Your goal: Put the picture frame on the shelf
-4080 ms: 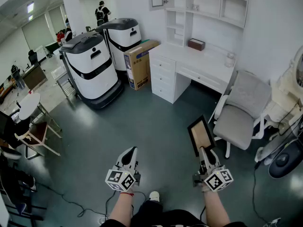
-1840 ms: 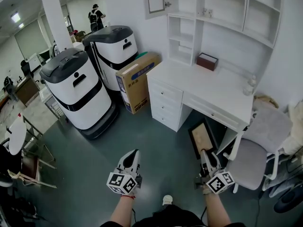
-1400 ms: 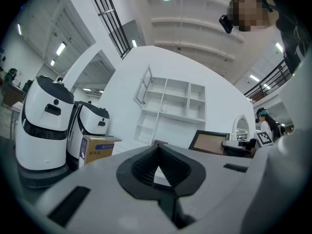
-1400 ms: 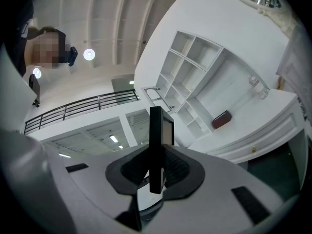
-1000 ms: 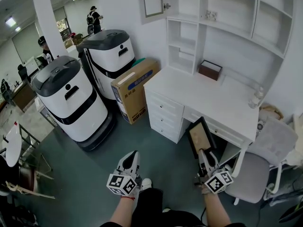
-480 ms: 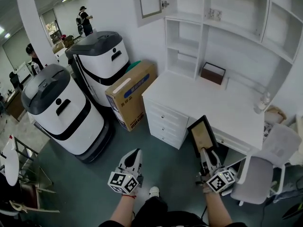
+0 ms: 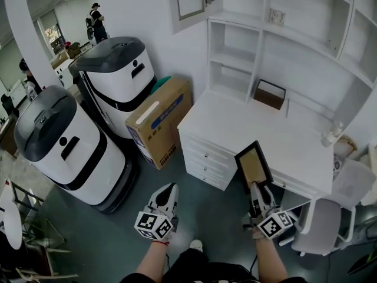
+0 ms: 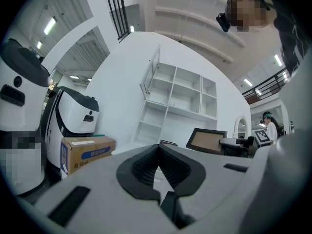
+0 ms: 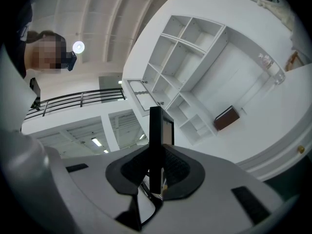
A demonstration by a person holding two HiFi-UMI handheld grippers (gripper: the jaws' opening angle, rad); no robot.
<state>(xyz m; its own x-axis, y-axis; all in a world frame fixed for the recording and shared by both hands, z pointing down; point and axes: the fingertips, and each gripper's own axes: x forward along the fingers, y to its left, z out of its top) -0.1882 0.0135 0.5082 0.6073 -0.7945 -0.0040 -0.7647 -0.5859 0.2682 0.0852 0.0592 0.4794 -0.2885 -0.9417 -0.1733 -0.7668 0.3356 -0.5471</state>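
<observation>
Carrying the picture frame (image 7: pixel 253 165) toward the shelf, clamped upright in the right claw (image 7: pixel 256 192).

The frame stands on edge at about 5 o'clock in the head view. Its lower edge is pinched between the right claw's jaws, and it sits over the front edge of the counter (image 7: pixel 235 119), with the shelf (image 7: pixel 235 58) beyond at 1 o'clock. The left claw (image 7: pixel 166 194), at 7 o'clock, appears pressed together and empty, though its wide-angle view distorts things. Only a thin bottom edge is gripped, so I judge the tall frame could pivot or slip if it clips the counter rim or the brown box (image 7: pixel 270 94) on the way up. Earlier the frame hung over bare floor, well apart from the counter; now counter and shelf loom much nearer.
</observation>
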